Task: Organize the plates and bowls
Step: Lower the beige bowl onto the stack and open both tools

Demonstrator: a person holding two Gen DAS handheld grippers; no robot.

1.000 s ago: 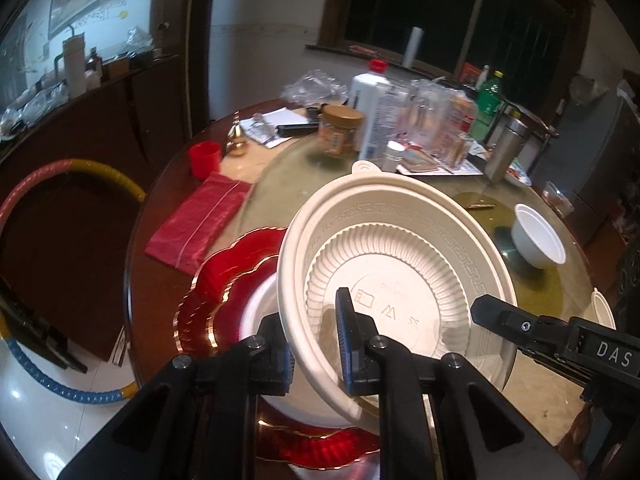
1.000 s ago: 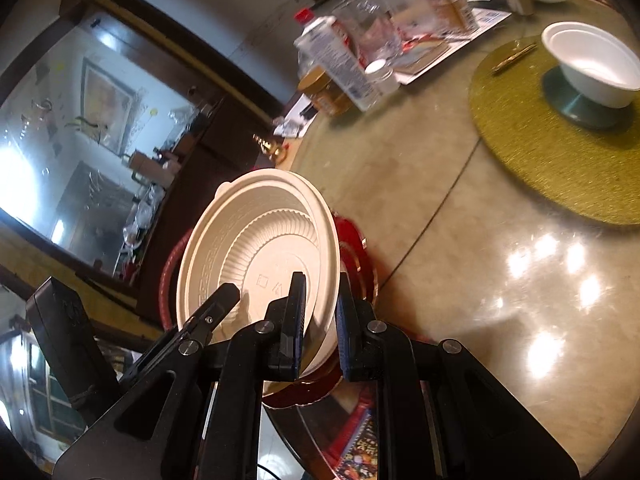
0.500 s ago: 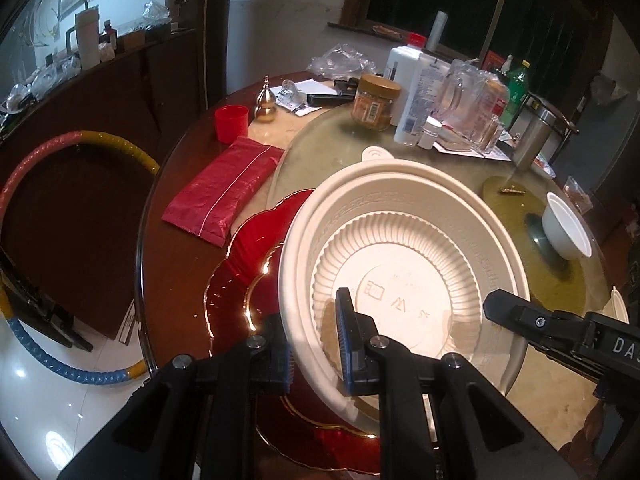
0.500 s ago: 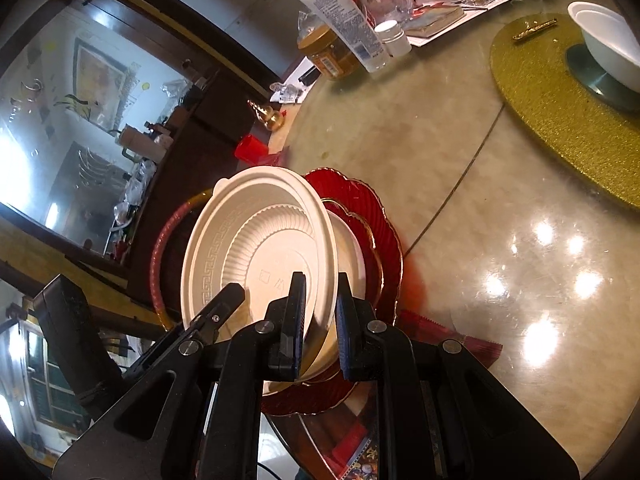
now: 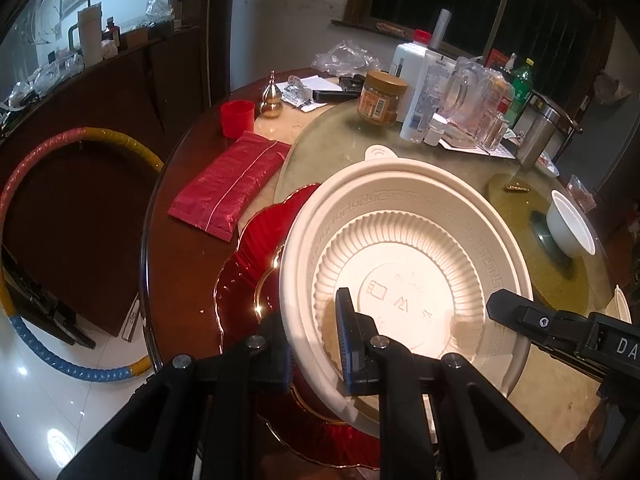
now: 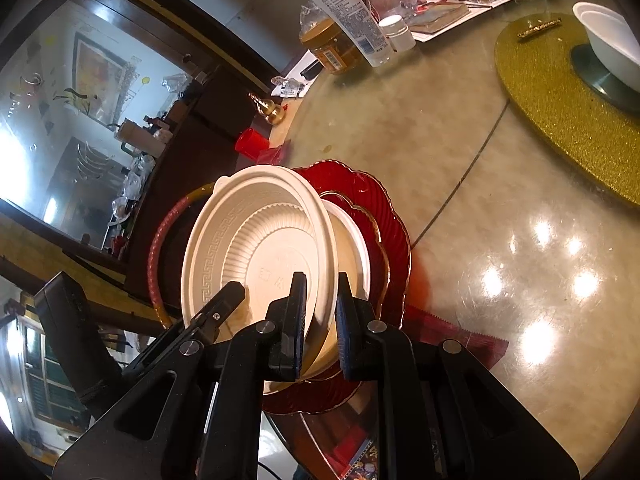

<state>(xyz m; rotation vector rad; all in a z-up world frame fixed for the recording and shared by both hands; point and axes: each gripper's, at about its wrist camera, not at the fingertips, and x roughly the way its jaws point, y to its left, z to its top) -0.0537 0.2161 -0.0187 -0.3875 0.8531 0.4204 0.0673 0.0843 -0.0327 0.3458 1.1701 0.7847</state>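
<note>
Both the left gripper (image 5: 316, 344) and the right gripper (image 6: 318, 320) are closed on the rim of the cream plastic bowl (image 5: 404, 264), above the red scalloped plates (image 6: 384, 216).

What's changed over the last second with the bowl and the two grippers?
The cream bowl, clamped at its rim by the left gripper and right gripper, came down closer over the red plates. Both grips stayed shut; the white bowl on the gold mat has not moved.
</note>
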